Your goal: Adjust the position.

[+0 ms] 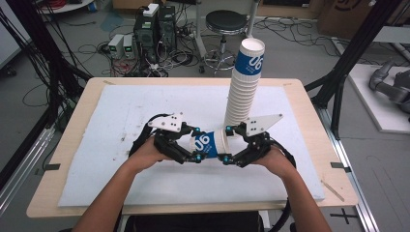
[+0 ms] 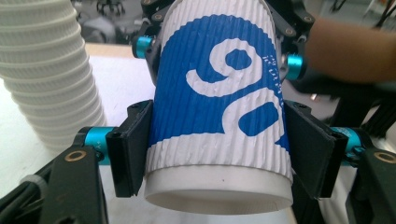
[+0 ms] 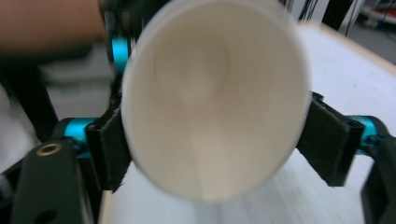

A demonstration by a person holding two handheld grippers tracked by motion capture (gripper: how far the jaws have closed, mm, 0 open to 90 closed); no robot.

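Note:
A ribbed white paper cup [image 1: 209, 143] with a blue band and "06" lies sideways above the white board, held between both grippers. My left gripper [image 1: 196, 145] is shut on its base end; in the left gripper view its pads [image 2: 133, 147] press the cup [image 2: 219, 102] from both sides. My right gripper [image 1: 226, 144] is shut on the rim end; in the right gripper view the cup's open mouth [image 3: 210, 102] faces the camera between the pads [image 3: 327, 140]. A tall leaning stack of the same cups [image 1: 244, 87] stands just behind, also seen as the stack [image 2: 51, 70].
A white foam board [image 1: 121, 111] covers most of the wooden table [image 1: 309, 111]. Beyond the far edge the floor holds computer cases [image 1: 152, 29], cables and a stool [image 1: 225, 21]. Black frame posts [image 1: 348, 53] rise at the right.

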